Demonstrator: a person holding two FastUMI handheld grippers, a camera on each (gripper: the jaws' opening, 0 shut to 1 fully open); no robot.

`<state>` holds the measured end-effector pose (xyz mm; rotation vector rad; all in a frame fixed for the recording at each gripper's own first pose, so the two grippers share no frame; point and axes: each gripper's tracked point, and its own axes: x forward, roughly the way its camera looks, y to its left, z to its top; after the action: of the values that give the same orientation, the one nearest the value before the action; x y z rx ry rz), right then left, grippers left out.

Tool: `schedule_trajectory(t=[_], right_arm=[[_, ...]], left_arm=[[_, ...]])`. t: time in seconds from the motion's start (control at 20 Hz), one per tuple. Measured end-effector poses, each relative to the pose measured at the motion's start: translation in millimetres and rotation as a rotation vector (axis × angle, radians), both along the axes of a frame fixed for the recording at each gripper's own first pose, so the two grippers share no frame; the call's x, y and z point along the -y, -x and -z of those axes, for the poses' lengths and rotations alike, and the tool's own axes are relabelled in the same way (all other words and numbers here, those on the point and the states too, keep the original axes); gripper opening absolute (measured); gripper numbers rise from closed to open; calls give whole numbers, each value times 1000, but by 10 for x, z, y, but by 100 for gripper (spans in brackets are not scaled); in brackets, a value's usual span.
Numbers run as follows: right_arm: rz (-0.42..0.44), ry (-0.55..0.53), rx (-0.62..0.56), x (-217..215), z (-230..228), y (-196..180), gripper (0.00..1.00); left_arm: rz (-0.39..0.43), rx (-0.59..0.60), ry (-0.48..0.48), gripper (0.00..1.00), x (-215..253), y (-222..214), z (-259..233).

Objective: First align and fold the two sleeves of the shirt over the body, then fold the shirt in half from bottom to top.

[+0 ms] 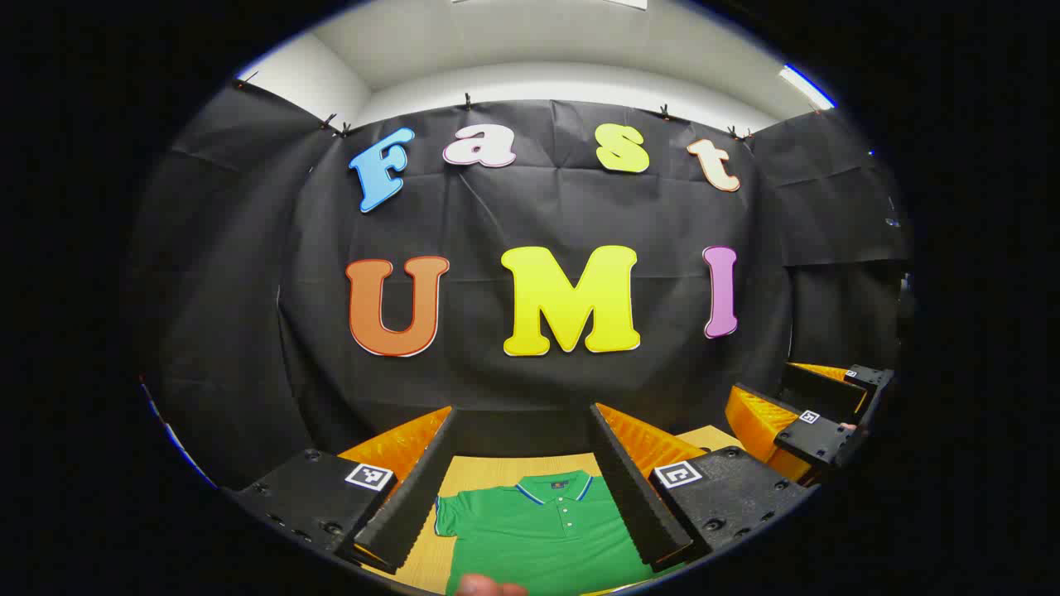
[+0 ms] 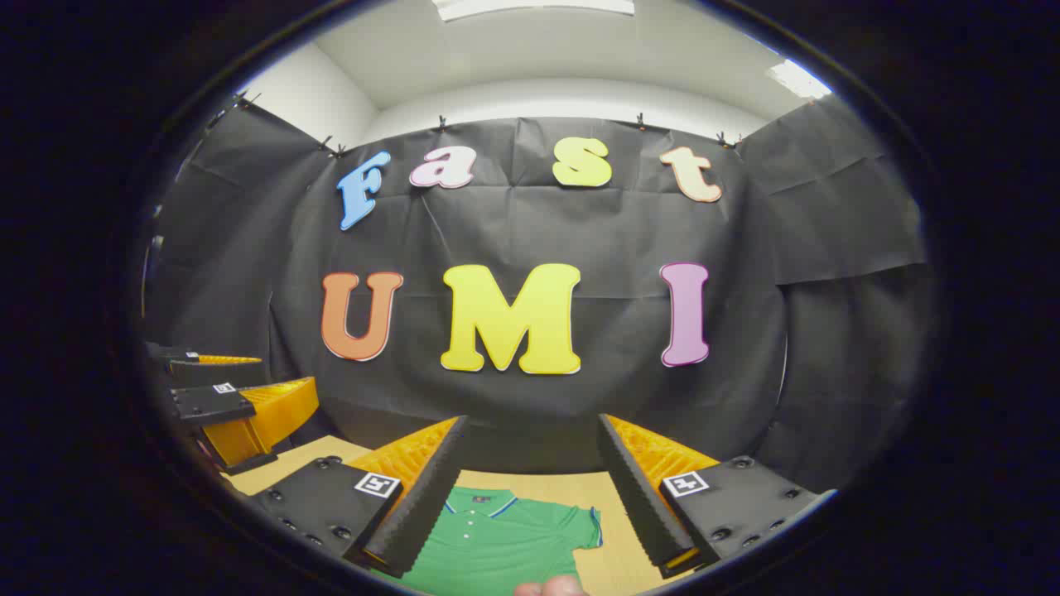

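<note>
Nearest each camera, the left gripper (image 1: 530, 497) and right gripper (image 2: 530, 505) hang with fingers spread wide, empty, above the green shirt (image 1: 542, 538). Flat on the wooden table (image 1: 489, 473), collar toward the black cloth wall (image 1: 530, 215), the shirt has both sleeves still unfolded. Risk: grasping a sleeve (image 1: 447, 513) off its hem would likely skew the fold. Bare table lies beyond the collar (image 1: 556, 484) and beside the right sleeve (image 2: 586, 523), leaving room for moving.
</note>
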<state>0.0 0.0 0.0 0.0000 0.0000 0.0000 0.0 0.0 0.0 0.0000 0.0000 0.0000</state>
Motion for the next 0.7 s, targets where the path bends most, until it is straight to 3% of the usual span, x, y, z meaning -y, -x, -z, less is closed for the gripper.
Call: schedule_trajectory(t=[0.05, 0.7], right_arm=[[0, -2, 2, 0, -18, 6, 98], [4, -13, -9, -33, -17, -46, 97]], left_arm=[[-6, 1, -1, 98, -26, -10, -7], [-20, -3, 10, 98, -166, 3, 14]])
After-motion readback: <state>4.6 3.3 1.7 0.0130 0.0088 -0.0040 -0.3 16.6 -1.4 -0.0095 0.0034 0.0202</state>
